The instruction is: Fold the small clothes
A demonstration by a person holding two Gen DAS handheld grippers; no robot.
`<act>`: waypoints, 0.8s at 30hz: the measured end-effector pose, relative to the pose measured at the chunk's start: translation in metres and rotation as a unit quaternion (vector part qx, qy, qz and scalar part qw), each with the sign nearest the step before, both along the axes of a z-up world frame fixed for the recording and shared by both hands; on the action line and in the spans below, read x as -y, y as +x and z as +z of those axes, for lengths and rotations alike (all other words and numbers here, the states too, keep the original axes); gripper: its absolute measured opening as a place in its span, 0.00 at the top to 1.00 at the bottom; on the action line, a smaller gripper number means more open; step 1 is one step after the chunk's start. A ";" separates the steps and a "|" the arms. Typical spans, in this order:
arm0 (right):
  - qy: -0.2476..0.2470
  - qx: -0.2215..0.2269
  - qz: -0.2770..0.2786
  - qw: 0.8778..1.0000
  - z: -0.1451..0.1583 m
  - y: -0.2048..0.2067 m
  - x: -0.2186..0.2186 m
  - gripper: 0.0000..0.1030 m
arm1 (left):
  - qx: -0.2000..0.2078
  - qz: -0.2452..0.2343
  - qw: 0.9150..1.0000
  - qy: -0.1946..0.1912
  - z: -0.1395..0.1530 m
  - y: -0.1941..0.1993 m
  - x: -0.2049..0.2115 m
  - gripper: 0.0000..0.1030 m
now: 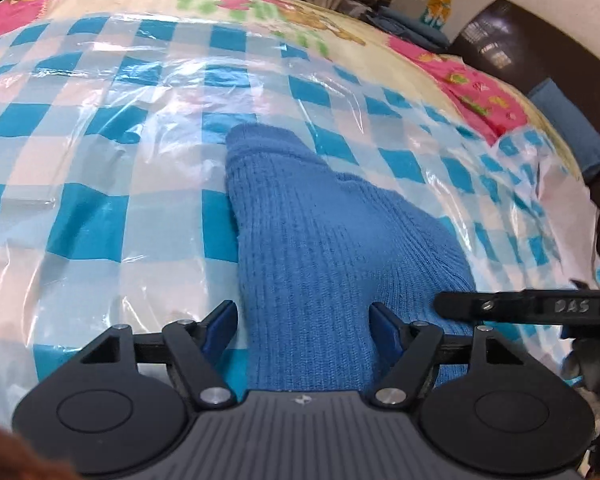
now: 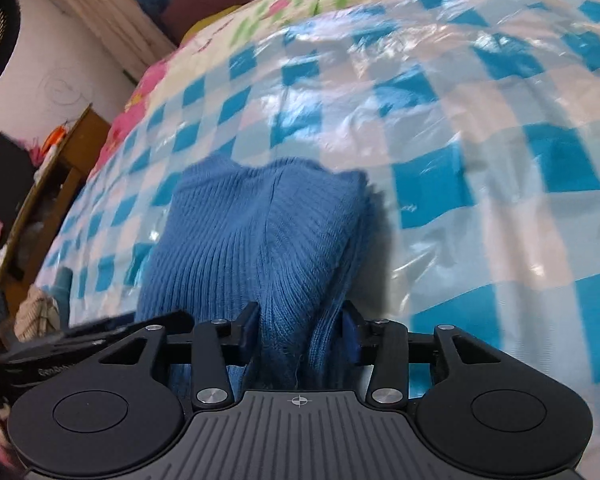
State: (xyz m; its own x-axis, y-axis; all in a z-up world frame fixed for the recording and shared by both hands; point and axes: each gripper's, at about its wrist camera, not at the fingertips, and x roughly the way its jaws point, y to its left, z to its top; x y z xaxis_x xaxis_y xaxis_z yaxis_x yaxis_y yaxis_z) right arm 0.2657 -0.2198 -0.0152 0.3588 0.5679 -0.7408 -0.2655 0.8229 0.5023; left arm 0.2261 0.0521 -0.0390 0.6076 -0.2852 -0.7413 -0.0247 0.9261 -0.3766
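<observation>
Your left gripper point(image 1: 304, 320) stood with its jaws spread, the blue ribbed knit garment point(image 1: 300, 220) running up between the pads, which did not clearly press on it. Your right gripper point(image 2: 300, 328) was clenched on a bunched fold of that same knit point(image 2: 268, 232), fabric squeezed between its pads. The garment lay on the blue-and-white checked plastic sheet point(image 1: 100, 208) spread over the bed.

Blue ribbed knit point(image 1: 320, 240) on blue-and-white checked plastic sheet point(image 1: 100, 200)
</observation>
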 end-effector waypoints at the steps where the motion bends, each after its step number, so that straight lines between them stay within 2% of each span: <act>1: -0.003 0.009 -0.004 1.000 0.007 -0.001 0.003 0.60 | 0.009 0.000 1.000 0.007 0.003 -0.001 0.002 0.28; 3: -0.018 0.044 -0.015 0.999 0.024 -0.004 0.008 0.59 | 0.031 -0.004 0.999 0.028 0.011 -0.003 0.006 0.28; 6: -0.042 0.101 -0.009 0.994 0.043 0.007 -0.003 0.58 | 0.035 -0.002 0.999 0.025 0.013 0.002 0.007 0.27; 11: -0.100 0.123 0.046 0.986 0.027 0.046 -0.050 0.59 | 0.033 0.012 0.999 0.029 0.008 0.013 0.005 0.27; 15: -0.142 0.114 0.088 0.979 0.007 0.063 -0.076 0.59 | 0.034 0.016 0.999 0.029 0.004 0.020 0.004 0.27; 19: -0.134 0.093 0.103 0.981 0.002 0.068 -0.078 0.83 | 0.038 0.021 0.999 0.027 0.002 0.027 0.002 0.27; 24: -0.106 0.116 0.068 0.985 0.018 0.070 -0.067 0.90 | 0.058 0.046 0.997 0.025 0.008 0.035 -0.003 0.27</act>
